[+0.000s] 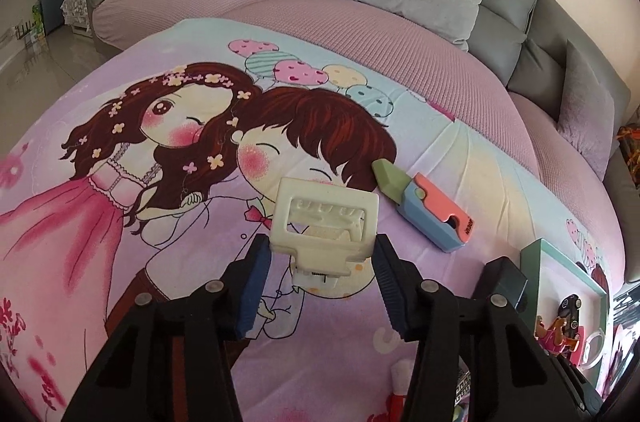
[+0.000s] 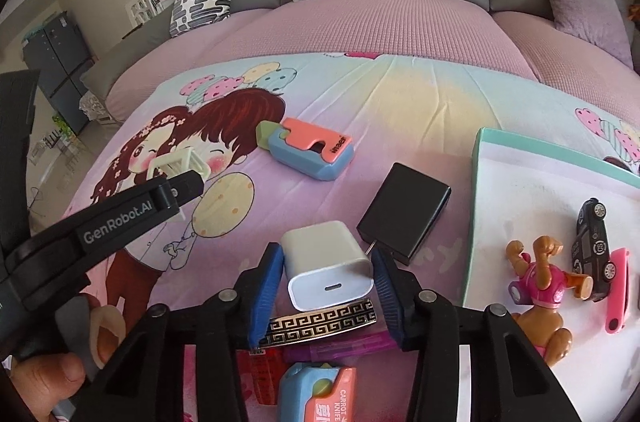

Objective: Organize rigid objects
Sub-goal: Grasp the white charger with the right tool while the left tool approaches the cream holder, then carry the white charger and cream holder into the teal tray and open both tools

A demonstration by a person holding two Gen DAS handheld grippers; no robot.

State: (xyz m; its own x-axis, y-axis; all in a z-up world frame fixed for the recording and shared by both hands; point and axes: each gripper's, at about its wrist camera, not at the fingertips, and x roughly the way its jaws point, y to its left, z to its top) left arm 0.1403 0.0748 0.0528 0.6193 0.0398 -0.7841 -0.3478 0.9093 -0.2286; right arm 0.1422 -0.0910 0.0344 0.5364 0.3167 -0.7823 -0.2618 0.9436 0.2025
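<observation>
- while the left gripper [image 1: 318, 254] hangs over the cartoon-print sheet [image 1: 120, 262], a cream plastic clip [image 1: 324, 222] sits between its blue pads [image 1: 254, 286], the tips touching its lower sides; the jaws look clenched on it.
- beyond the clip, to the right, a pastel carrot knife toy [image 1: 424, 206] lies on the sheet, apart from the fingers.
- right gripper [image 2: 326, 276] straddles a white usb charger block [image 2: 326, 270], port facing the camera; both pads [image 2: 266, 286] press its sides, grasping it.
- a black flat box [image 2: 404, 212] lies just behind the charger, right of it.
- a mint-rimmed tray [image 2: 476, 182] at right holds a toy dog figure [image 2: 548, 286] and a black toy car [image 2: 592, 238].
</observation>
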